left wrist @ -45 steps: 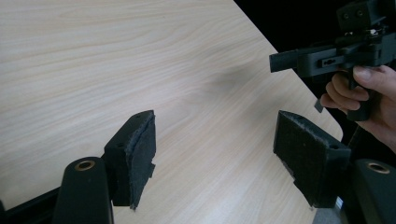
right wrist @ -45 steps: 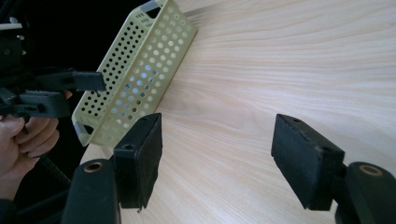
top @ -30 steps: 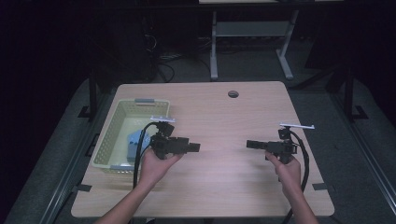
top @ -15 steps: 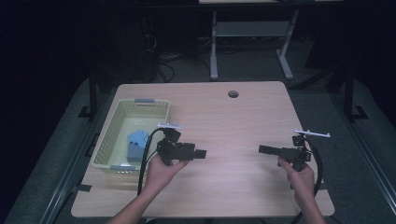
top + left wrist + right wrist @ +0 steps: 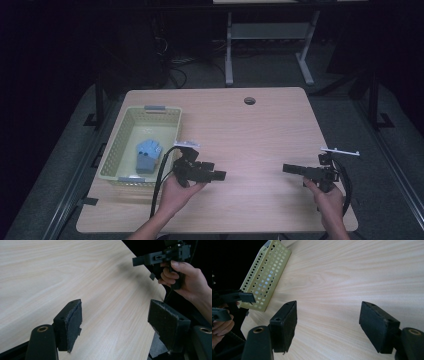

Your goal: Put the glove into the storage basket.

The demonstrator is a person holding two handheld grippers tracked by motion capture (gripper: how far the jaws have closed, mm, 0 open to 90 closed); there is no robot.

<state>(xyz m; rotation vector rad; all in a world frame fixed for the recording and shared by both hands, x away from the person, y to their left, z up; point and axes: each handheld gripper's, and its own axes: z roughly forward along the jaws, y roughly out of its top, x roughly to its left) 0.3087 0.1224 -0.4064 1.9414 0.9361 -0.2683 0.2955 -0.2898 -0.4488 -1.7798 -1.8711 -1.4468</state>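
The table (image 5: pixel 260 130) has a light wood surface with fine grain, smooth and matt. The basket (image 5: pixel 120 145) looks like pale yellow plastic with many small holes (slightly glossy). The fingers (image 5: pixel 72 322) of the left gripper (image 5: pixel 120 325) are matt black, with a rough, felt-like pad. The blue thing (image 5: pixel 148 155) in the basket looks soft, like cloth.

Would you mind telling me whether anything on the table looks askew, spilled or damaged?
Nothing stands out. The yellow basket sits upright near the table's left edge, with the blue object lying inside it. Both grippers, left and right, hold open jaws over bare wood.
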